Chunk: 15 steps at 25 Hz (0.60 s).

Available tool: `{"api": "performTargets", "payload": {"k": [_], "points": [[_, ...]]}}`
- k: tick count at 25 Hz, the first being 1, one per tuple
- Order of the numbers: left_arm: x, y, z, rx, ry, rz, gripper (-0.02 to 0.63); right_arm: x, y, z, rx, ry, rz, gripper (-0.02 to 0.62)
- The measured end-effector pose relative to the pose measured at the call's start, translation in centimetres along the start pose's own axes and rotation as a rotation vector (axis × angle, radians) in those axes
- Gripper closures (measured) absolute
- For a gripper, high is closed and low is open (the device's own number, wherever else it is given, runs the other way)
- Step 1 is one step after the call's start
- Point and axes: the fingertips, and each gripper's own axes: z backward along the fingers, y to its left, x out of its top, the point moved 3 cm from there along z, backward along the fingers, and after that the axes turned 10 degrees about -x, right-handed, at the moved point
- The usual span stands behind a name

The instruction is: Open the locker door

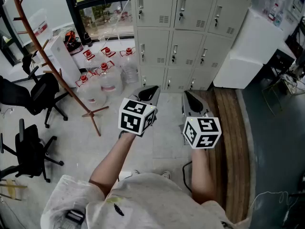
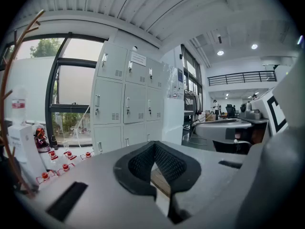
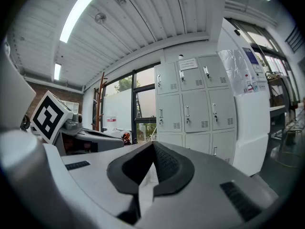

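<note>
My left gripper [image 1: 152, 89] and right gripper [image 1: 188, 95] both closed on nothing, side by side, pale grey metal locker bank [image 1: 174, 42] well ahead, doors shut, long lit ceiling strip light [image 3: 81, 6] seen only in right gripper view.

9 locker drs [image 1: 153, 46], 2 hand-held grippers [image 1: 152, 89], 2 ofc chairs [image 1: 28, 147], 1 coat rack [image 1: 90, 111].

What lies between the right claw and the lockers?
Nothing stands there: only bare floor separates the right claw from the lockers, as the head view shows.
</note>
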Motion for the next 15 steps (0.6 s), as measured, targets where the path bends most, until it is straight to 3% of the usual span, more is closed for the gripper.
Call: {"api": "performTargets", "payload": {"k": [15], "points": [[0.0, -3.7, -3.2, 0.016, 0.021, -0.001, 0.600, -0.8, -3.8, 0.7, 0.055, 0.021, -0.038, 0.600]]}}
